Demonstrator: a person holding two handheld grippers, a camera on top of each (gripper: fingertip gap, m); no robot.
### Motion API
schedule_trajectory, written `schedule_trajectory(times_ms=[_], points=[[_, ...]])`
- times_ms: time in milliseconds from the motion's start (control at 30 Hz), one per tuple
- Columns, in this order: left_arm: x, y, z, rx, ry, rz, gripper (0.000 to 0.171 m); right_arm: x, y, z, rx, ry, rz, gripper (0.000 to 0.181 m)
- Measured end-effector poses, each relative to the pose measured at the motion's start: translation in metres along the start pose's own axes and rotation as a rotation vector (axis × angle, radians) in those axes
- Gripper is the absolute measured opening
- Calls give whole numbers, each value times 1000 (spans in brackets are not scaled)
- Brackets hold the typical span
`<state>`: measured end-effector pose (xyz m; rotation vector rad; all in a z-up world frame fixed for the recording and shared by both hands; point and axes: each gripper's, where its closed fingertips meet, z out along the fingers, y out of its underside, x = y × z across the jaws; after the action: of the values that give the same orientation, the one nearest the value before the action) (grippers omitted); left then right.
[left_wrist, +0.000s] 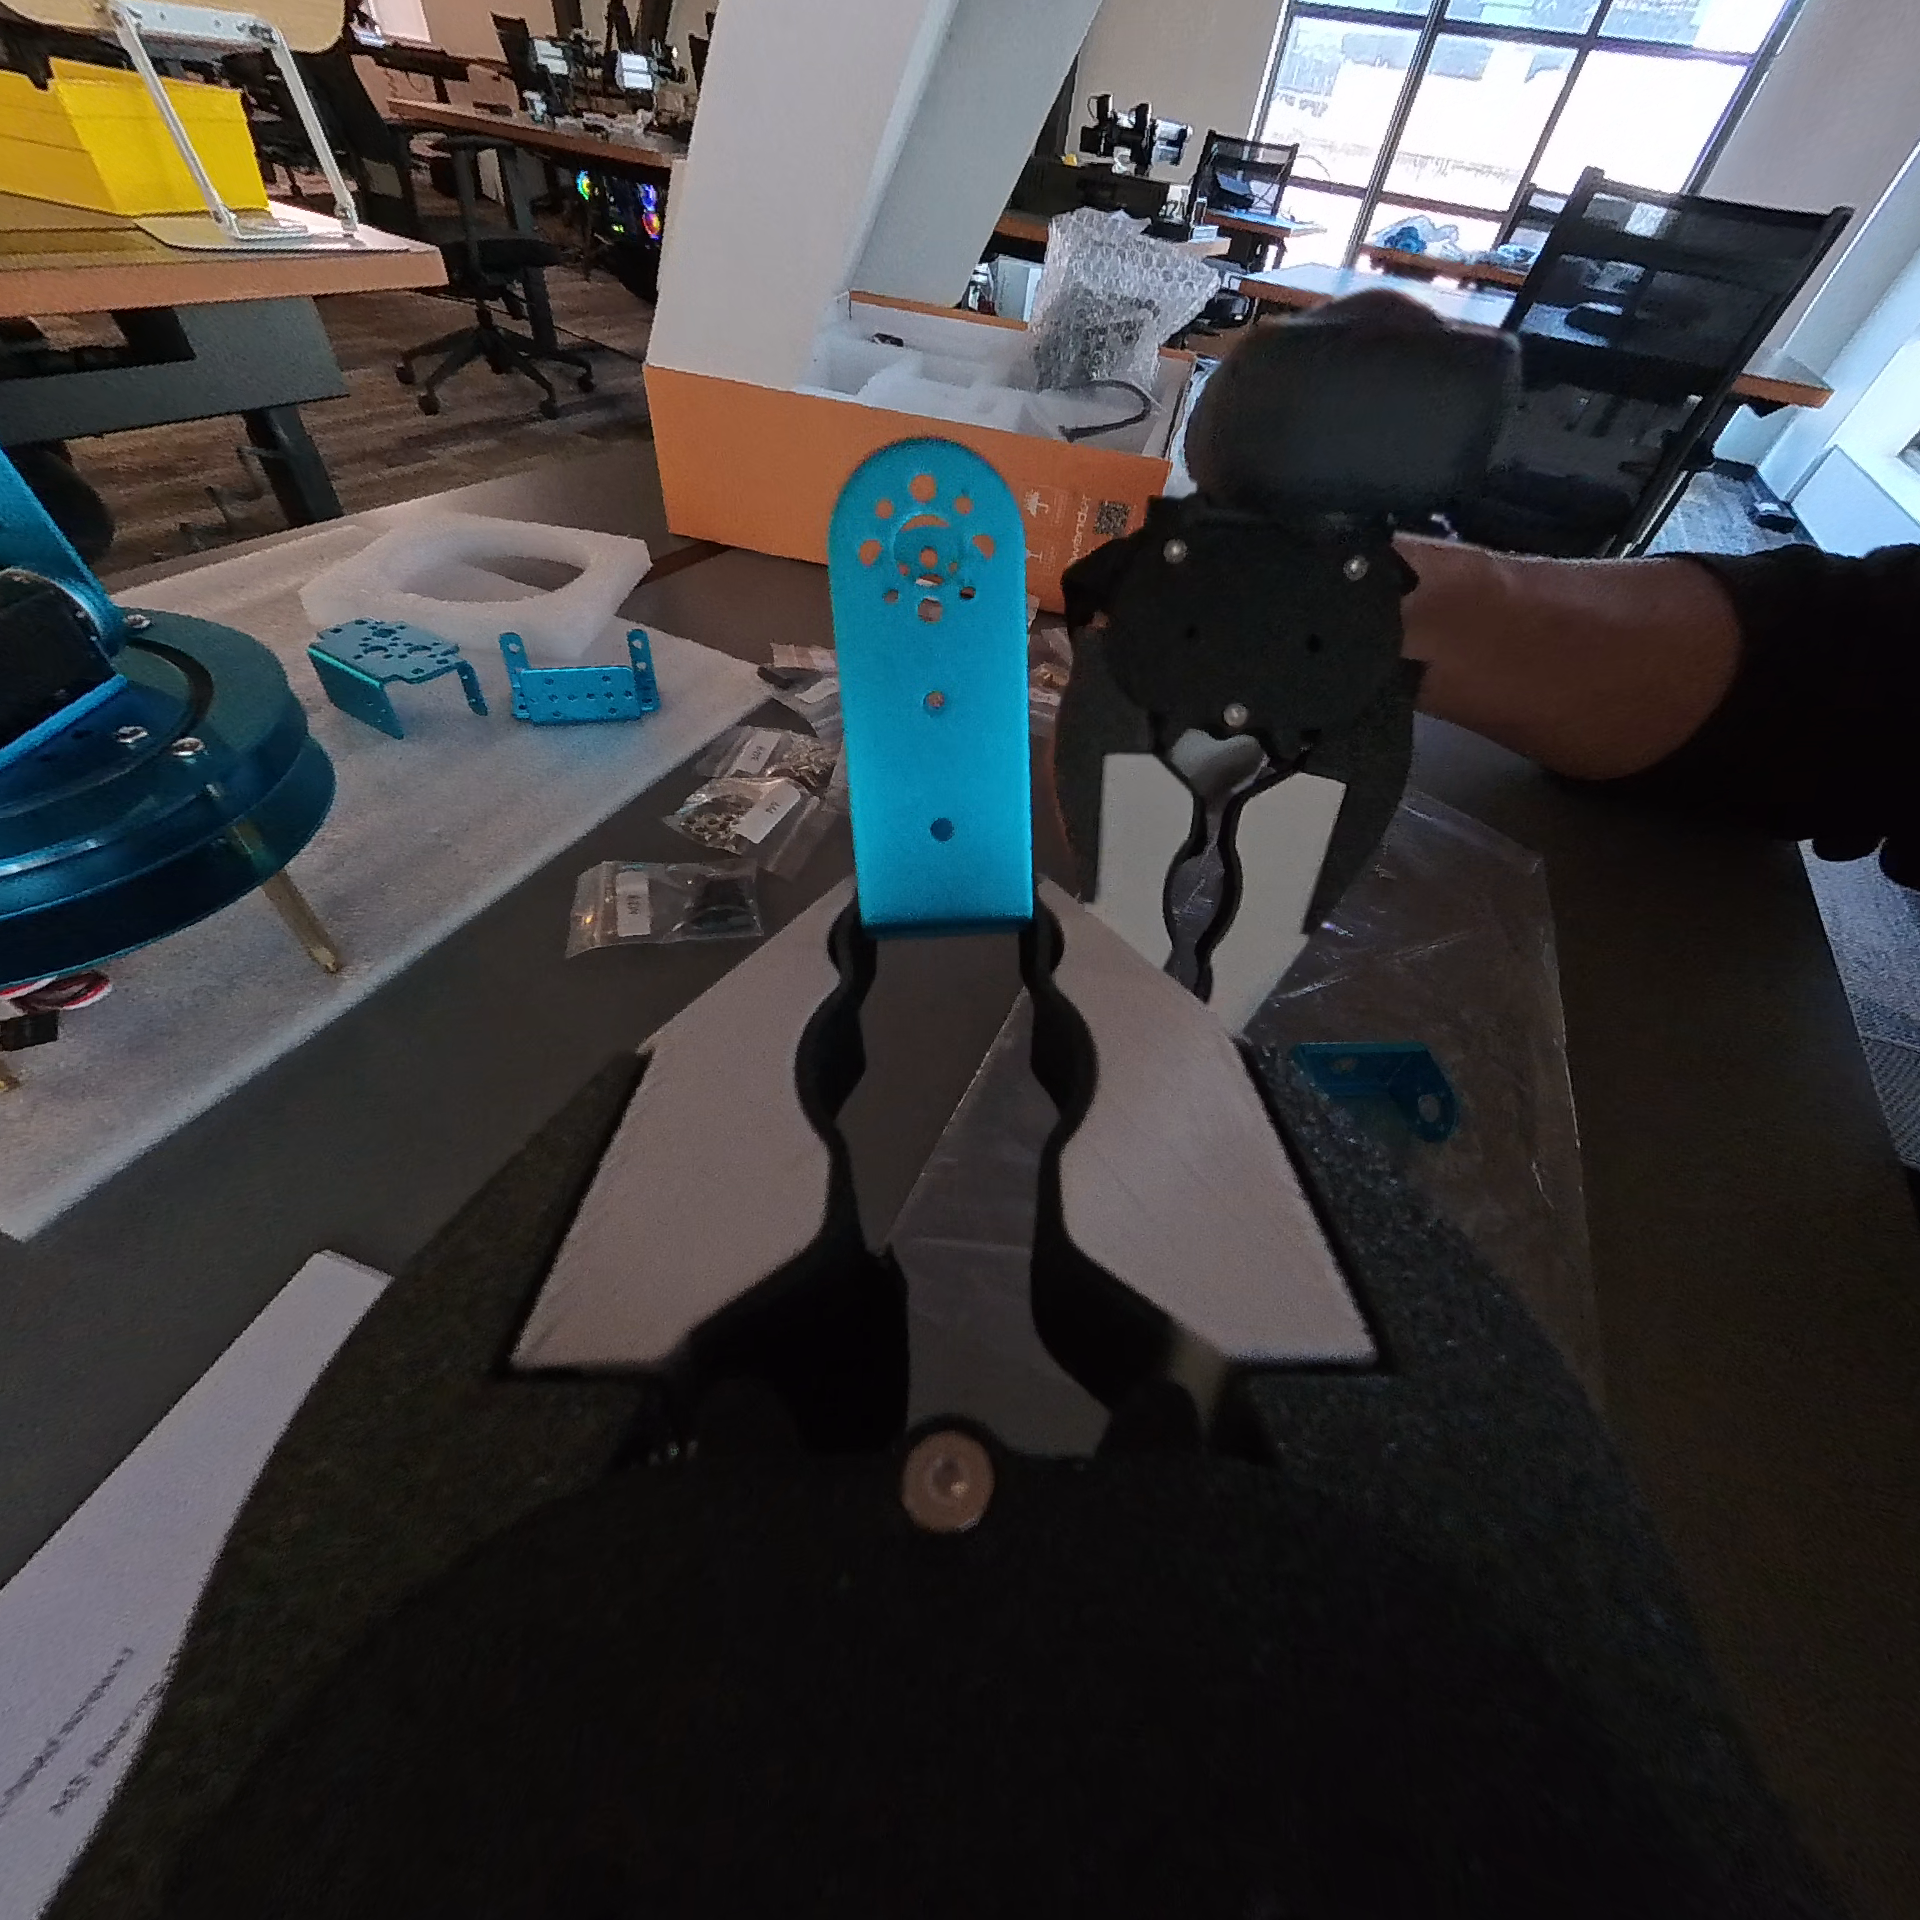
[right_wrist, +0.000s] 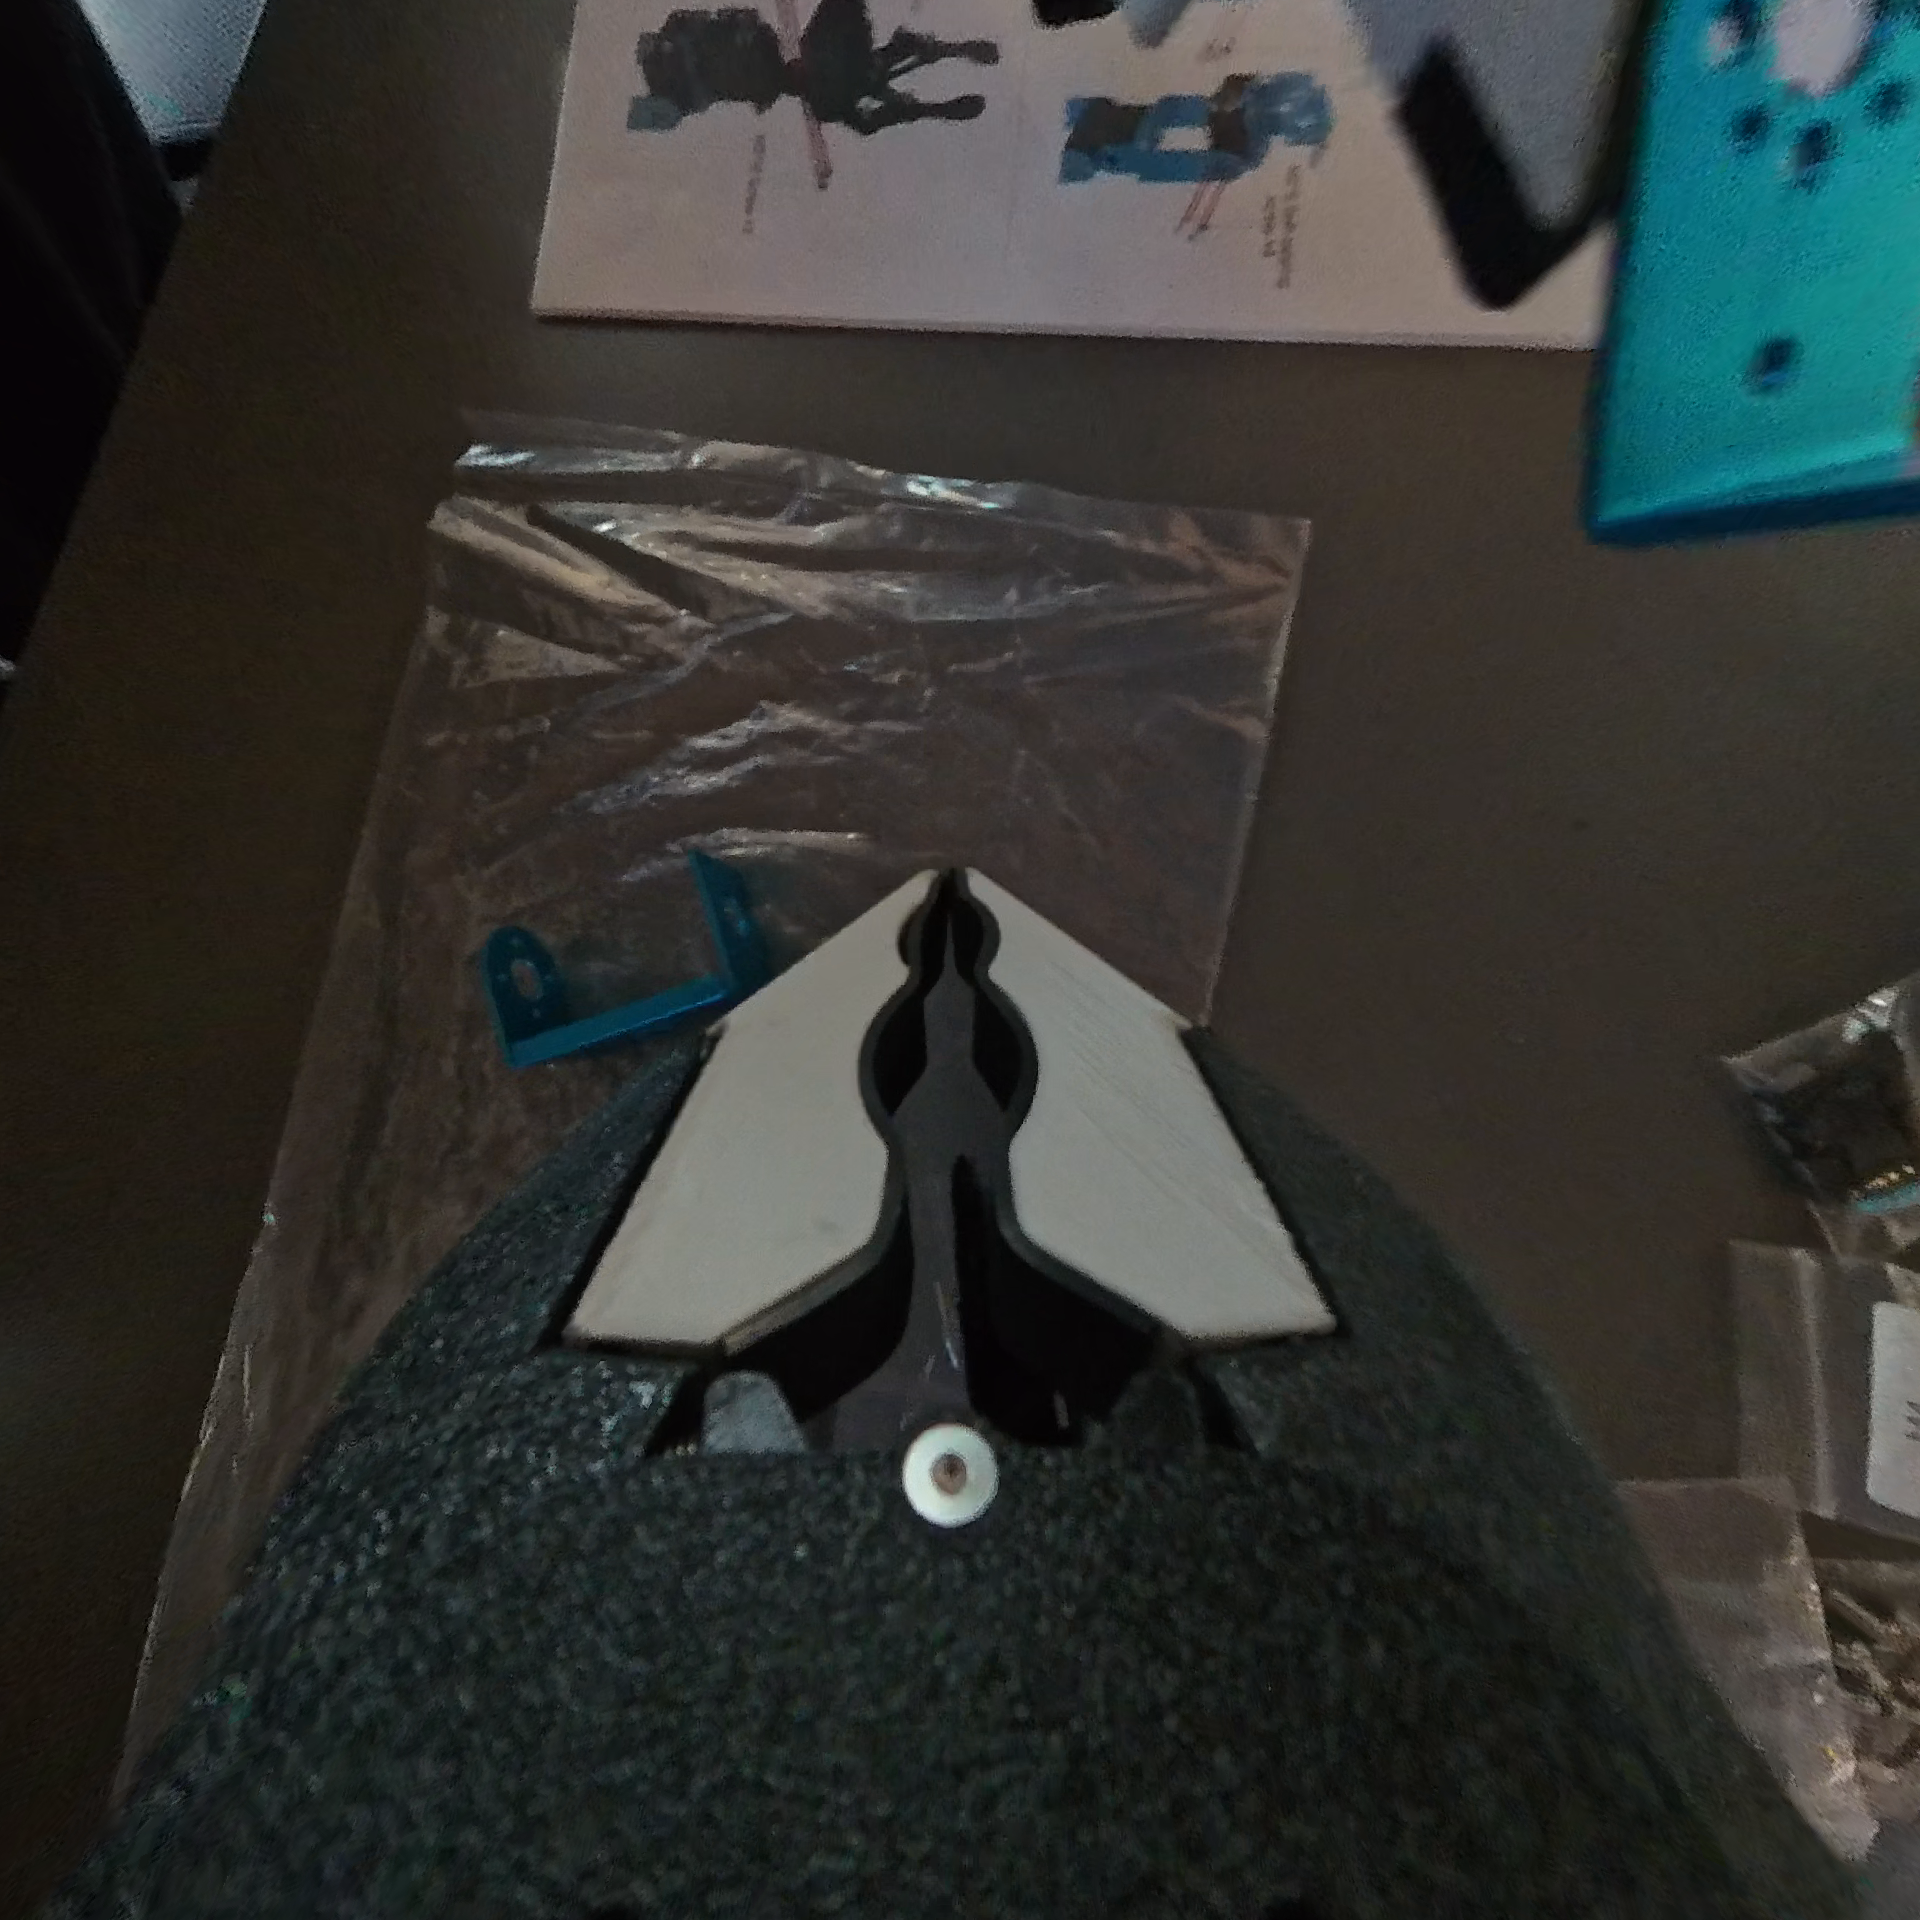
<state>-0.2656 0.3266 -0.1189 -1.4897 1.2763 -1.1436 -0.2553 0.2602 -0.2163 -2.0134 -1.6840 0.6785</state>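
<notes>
L gripper (left_wrist: 940, 935) clamps blue plate (left_wrist: 932, 686) upright; R gripper (right_wrist: 954, 883) shut, empty — over clear bag (right_wrist: 831, 665).

L jaws pinch only the plate's bottom edge, so it stands tall above the tips w/ its holed round end up, over the dark table (left_wrist: 416, 1039). R tips meet w/ nothing between; small blue bracket (right_wrist: 613, 977) lies on the bag just beside them, not touching. Manual sheet (right_wrist: 935, 229) is farther off, parts bags (left_wrist: 717, 821) and foam (left_wrist: 488, 571) across the table. Risks, as I judge: grip is thin and low — plate could pivot or slip out if bumped by the R gripper close by; slick bag could slide under any push on the bracket.
</notes>
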Motion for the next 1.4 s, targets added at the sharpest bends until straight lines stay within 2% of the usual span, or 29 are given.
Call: schedule_trajectory(times_ms=[67,267,300,333,467,533,600,700,767,867,1000,1200,1400], points=[[1,0,0,2,2,-1,27,5,-8,-8,70,27,38,0],[7,-2,1,20,29,-35,27,-6,-62,-62,460,51,153,0],[8,-1,2,18,36,-41,27,-9,-66,-66,487,55,172,0],[9,0,2,12,35,-37,27,-7,-62,-65,461,99,181,0],[9,-5,-1,26,30,-22,27,9,-6,-44,112,316,124,0],[11,-5,0,23,32,-19,27,6,9,-36,44,279,54,15],[14,-2,2,16,42,-11,27,-5,7,-27,43,163,-16,13],[15,0,3,10,44,-3,27,2,15,-16,-78,140,-142,22],[13,-2,2,16,37,1,27,5,15,-13,-80,114,-187,19],[7,-5,-1,27,19,-5,27,0,13,-9,-46,-9,-150,18],[0,-4,-2,25,12,-23,27,-2,12,-7,-14,-52,-162,11],[-4,0,-1,10,19,-44,27,-4,13,-7,20,-53,-162,4],[1,3,1,-2,39,-47,27,-4,13,-8,27,-56,-140,5]])
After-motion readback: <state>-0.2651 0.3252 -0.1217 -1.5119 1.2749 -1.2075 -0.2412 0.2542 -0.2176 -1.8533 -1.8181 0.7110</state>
